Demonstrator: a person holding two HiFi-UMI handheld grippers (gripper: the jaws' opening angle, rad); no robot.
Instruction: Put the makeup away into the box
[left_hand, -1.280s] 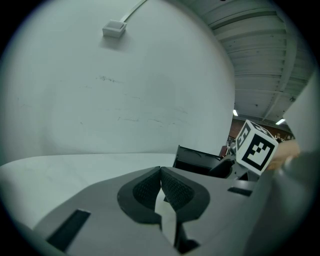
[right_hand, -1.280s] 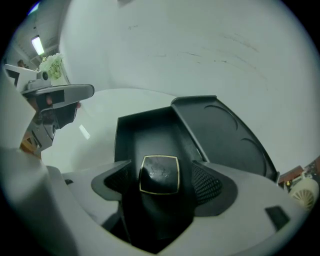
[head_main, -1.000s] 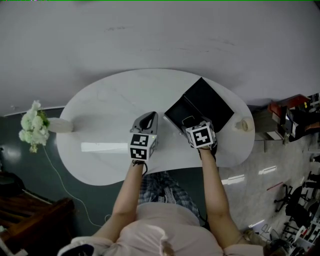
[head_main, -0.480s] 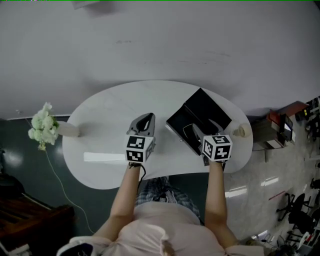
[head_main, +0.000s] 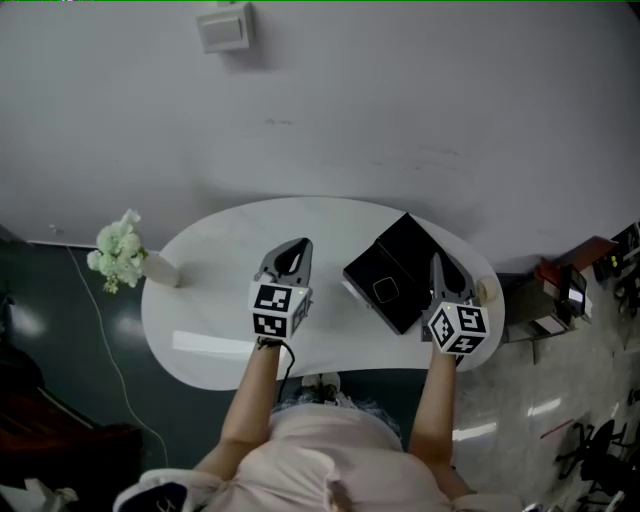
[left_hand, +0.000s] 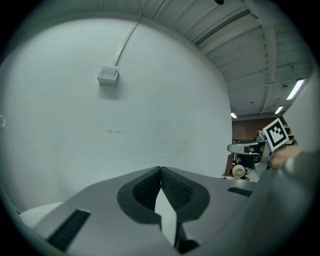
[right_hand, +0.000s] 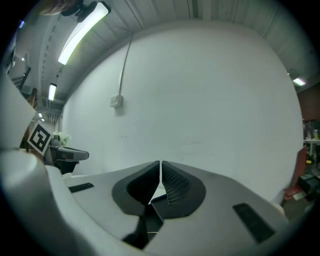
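The black box (head_main: 400, 270) lies on the right half of the white oval table (head_main: 215, 270); it shows as one flat black square with a small pale mark on top, and no makeup shows. My left gripper (head_main: 293, 250) hangs over the table's middle, level, shut and empty, its pads meeting in the left gripper view (left_hand: 160, 170). My right gripper (head_main: 437, 262) is just right of the box and raised above it. Its jaws have just been closing and now stand shut with nothing between them (right_hand: 160, 164). Both point at the pale wall.
A vase of white flowers (head_main: 120, 252) stands at the table's left end. A small round beige object (head_main: 487, 290) sits at its right end. A junction box (head_main: 226, 25) is on the wall. Furniture and clutter (head_main: 570, 290) fill the floor to the right.
Both grippers have lifted away from the table and tipped toward level. The right one left the box and its jaws came together. The box, first showing an open lid, now looks like one flat square.
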